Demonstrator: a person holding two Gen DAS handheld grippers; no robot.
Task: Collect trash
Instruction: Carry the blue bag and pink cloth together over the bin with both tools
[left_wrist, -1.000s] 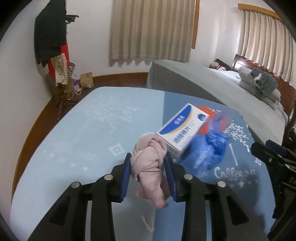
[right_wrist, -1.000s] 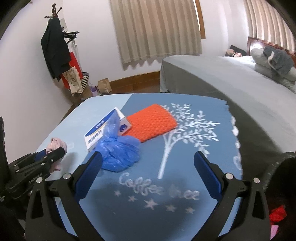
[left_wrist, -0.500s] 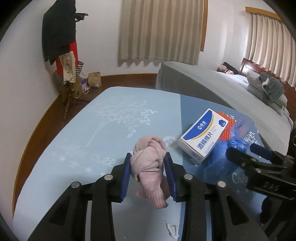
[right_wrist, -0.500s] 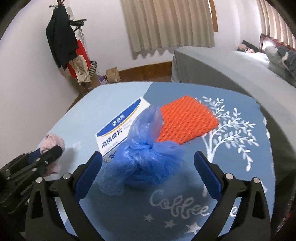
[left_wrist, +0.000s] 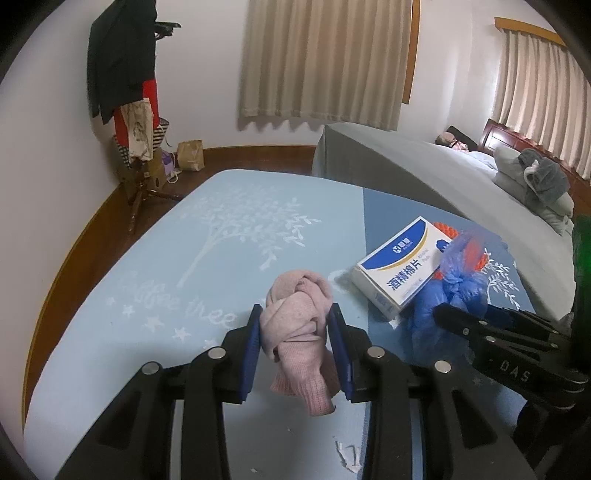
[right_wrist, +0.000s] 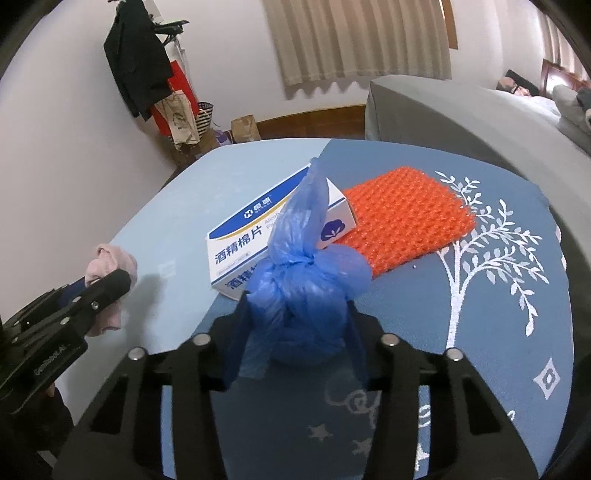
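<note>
Now knotted blue bag (right_wrist: 303, 291) pinched, white box (right_wrist: 255, 243) behind

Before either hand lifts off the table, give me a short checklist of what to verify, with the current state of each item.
1. Left tongs gripping the pink cloth: ok, pads press both sides.
2. Right tongs around the blue bag: ok, jaws have just been closing with the bag between them.
3. Bag knot tied: ok.
4. Bag clear of the box: not ok, its tail leans against the box.
5. Orange mesh pad clear of both tongs: ok.
6. Paper scrap collected: not ok, lies on the tablecloth.
</note>
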